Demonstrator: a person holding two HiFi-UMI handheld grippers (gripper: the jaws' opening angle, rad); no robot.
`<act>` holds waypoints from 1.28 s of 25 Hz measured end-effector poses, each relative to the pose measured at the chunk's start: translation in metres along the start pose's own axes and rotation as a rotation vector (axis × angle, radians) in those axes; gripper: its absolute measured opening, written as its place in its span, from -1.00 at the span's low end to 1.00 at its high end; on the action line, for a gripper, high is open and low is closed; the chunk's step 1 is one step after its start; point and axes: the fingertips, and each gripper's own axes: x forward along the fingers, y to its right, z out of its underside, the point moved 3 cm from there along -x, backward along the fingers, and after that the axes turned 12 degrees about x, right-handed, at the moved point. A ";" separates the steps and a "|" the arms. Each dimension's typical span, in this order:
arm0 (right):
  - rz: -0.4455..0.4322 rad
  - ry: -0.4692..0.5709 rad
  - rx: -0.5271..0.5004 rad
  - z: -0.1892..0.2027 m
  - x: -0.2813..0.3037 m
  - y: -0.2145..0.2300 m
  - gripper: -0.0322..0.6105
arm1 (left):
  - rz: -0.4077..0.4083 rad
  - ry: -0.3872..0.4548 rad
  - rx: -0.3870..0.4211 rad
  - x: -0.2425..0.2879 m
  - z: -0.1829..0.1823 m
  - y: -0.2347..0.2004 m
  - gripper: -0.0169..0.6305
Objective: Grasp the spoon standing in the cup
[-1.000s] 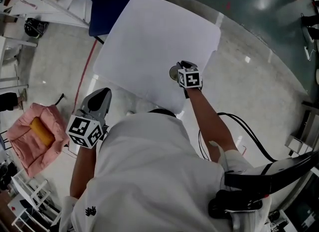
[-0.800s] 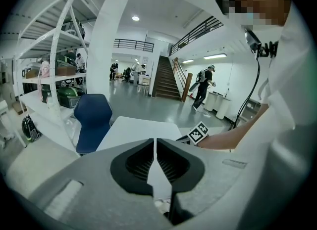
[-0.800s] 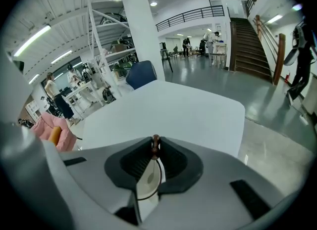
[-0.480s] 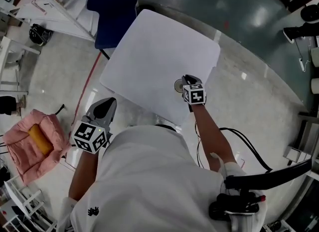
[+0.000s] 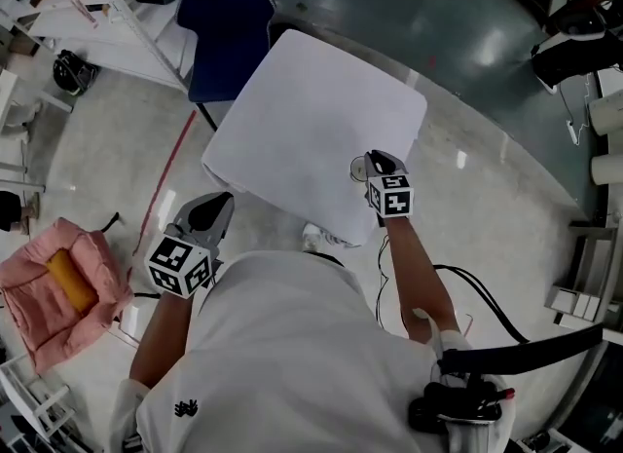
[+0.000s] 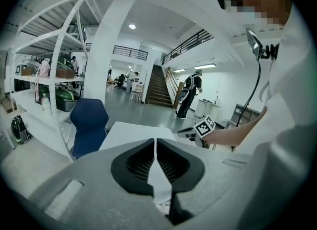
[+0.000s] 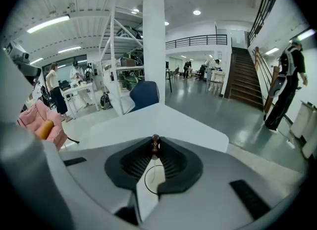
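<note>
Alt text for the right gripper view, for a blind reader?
The right hand-held gripper, its jaws just closed, pinches the spoon by its dark handle end, above the cup rim. Beyond lie a white table and a blue chair.

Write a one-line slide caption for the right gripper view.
Right gripper tongs, just closed, pinch the spoon by its dark knobbed handle, the cup visible through their gap, white table beyond.

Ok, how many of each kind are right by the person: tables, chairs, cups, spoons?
White square table: 1
Dark blue plastic chair: 1
Small round cup: 1
Thin spoon with dark knobbed handle: 1
Total: 4
</note>
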 end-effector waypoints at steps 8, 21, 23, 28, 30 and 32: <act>0.000 0.096 -0.034 -0.030 -0.064 -0.062 -0.73 | 0.044 0.040 -0.017 -0.045 0.022 -0.005 -0.91; -0.146 0.123 -0.068 -0.022 -0.134 -0.214 -0.73 | 0.093 0.056 -0.045 -0.134 0.076 -0.020 -0.91; -0.162 0.119 -0.073 -0.016 -0.141 -0.233 -0.73 | 0.099 0.043 -0.026 -0.145 0.084 -0.022 -0.91; -0.194 0.117 -0.074 0.005 -0.161 -0.274 -0.73 | 0.125 0.026 -0.004 -0.165 0.103 -0.017 -0.91; -0.208 0.118 -0.081 0.011 -0.171 -0.288 -0.73 | 0.139 0.026 0.000 -0.171 0.107 -0.013 -0.91; -0.217 0.118 -0.087 0.016 -0.178 -0.299 -0.73 | 0.155 0.024 0.006 -0.174 0.110 -0.009 -0.91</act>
